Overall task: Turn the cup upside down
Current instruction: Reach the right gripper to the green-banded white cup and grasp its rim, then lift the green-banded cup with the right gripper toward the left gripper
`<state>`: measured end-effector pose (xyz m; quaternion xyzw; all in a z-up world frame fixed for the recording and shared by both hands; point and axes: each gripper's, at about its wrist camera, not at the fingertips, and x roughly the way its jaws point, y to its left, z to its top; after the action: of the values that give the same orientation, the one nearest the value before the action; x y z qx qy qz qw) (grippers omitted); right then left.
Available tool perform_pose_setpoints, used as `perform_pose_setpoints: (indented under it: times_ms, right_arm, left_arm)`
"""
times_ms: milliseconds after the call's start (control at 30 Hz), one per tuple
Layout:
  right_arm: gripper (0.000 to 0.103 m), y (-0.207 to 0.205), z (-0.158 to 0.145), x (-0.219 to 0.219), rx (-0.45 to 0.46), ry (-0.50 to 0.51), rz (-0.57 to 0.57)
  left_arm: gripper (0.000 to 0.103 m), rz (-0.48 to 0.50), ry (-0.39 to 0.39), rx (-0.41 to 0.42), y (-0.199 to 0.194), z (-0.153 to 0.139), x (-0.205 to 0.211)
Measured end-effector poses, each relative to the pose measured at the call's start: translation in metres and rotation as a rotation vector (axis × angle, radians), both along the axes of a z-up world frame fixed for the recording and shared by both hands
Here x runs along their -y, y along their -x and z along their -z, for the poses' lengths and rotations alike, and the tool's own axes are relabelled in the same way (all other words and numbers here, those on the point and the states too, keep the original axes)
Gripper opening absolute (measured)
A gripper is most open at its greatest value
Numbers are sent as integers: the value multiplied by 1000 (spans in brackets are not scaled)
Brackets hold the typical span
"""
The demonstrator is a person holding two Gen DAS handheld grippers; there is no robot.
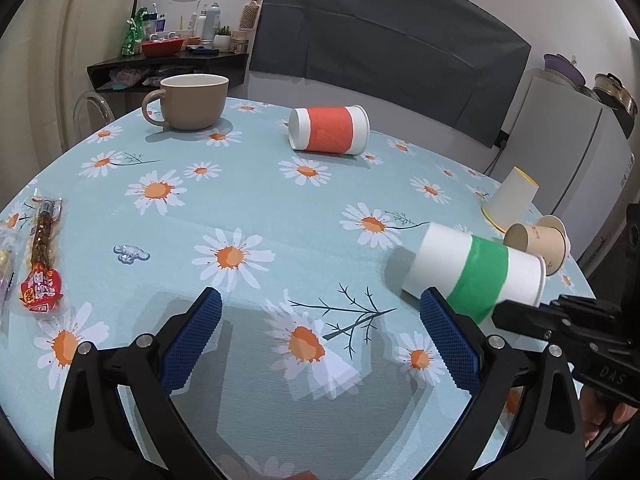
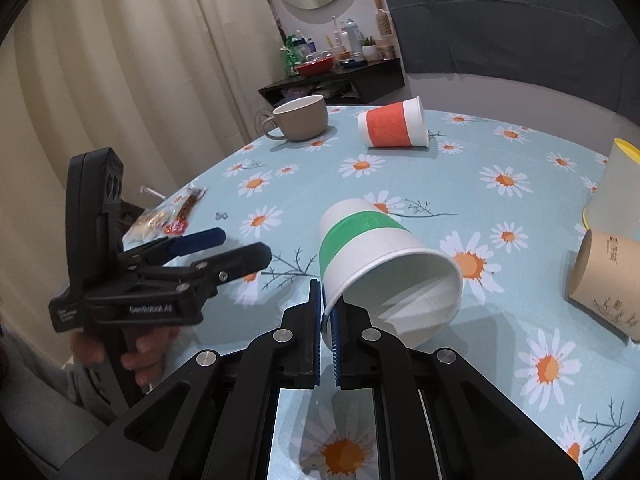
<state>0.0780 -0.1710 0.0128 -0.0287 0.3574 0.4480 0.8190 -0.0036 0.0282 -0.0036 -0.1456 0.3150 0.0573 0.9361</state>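
Observation:
A white paper cup with a green band [image 2: 372, 248] is held tilted on its side above the table, its open mouth toward the right wrist camera. My right gripper [image 2: 329, 312] is shut on the cup's rim, one finger inside and one outside. The cup also shows in the left wrist view [image 1: 476, 270], with the right gripper [image 1: 508, 312] at its rim. My left gripper [image 1: 320, 308] is open and empty, low over the table just left of the cup; it also shows in the right wrist view [image 2: 244, 246].
On the daisy tablecloth [image 1: 256, 200] lie a red-banded paper cup [image 1: 328, 130] on its side, a beige mug [image 1: 192, 100], an upside-down yellow-rimmed cup [image 1: 510, 198], a brown paper cup [image 1: 538, 242] on its side, and snack packets [image 1: 40, 264] at the left edge.

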Motion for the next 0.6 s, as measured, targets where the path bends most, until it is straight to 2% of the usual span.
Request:
perform_pose_setpoints:
  times_ms: [267, 300, 333, 367, 400, 533, 600]
  right_arm:
    - [10, 7, 1, 11, -3, -22, 14]
    - [15, 6, 1, 11, -4, -15, 17]
    - [32, 6, 1, 11, 1, -6, 26]
    - [55, 7, 2, 12, 7, 0, 33]
    - [65, 8, 1, 14, 20, 2, 45]
    - [65, 11, 3, 21, 51, 20, 92]
    - [70, 12, 3, 28, 47, 15, 104]
  left_arm:
    - [97, 3, -36, 3, 1, -2, 6]
    - [97, 4, -38, 0, 1, -2, 6]
    - [97, 4, -38, -2, 0, -2, 6]
    - [97, 4, -36, -3, 0, -2, 5]
    - [97, 3, -34, -4, 0, -2, 5]
    - [97, 0, -27, -15, -2, -1, 4]
    - [97, -3, -22, -24, -3, 0, 3]
